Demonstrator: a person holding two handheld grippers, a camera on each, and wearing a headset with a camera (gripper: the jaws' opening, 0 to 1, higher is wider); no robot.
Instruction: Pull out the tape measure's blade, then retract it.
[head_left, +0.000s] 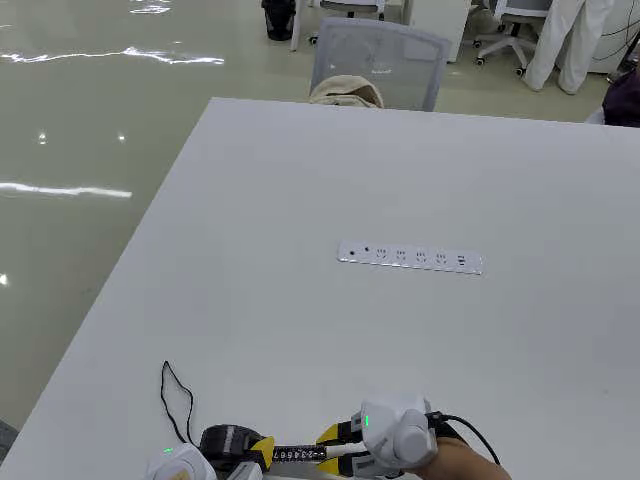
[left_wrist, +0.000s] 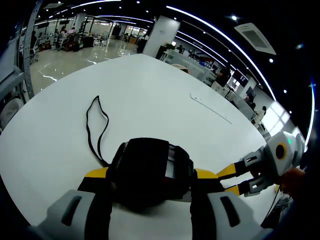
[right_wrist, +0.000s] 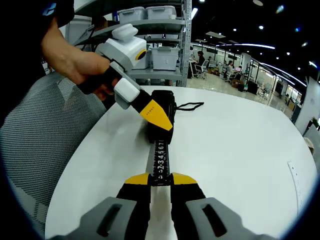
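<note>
Closest to the person, the right gripper (right_wrist: 160, 181) has its two yellow-tipped jaws pressed together on the blade (right_wrist: 160, 159) of the tape measure. They pinch the thin strip flat, and black numbers show on it just past the jaws. Only a short bit of blade is out, so I think the pull has just begun. The blade runs straight from the jaws to the case, low over the white table (head_left: 300, 200).

Next comes the case (left_wrist: 150, 162). It is black and chunky and sits near the front edge of the table. The left gripper (left_wrist: 150, 186) squeezes it, one jaw on each side. A thin black strap (left_wrist: 97, 125) comes off the case and lies in a loop on the table.

The case looks hard and a bit heavy, so its wide sides are a good place to hold. The blade looks thin, smooth and bendy. It could slip out of the jaws or fold if it is pulled crooked. A spring inside likely tugs it back, so letting it go in slowly seems safest.

Farther off, a white power strip (head_left: 410, 257) lies flat in the middle of the table, well apart from the tape. Past the far edge stands a grey mesh chair (head_left: 378, 60).
</note>
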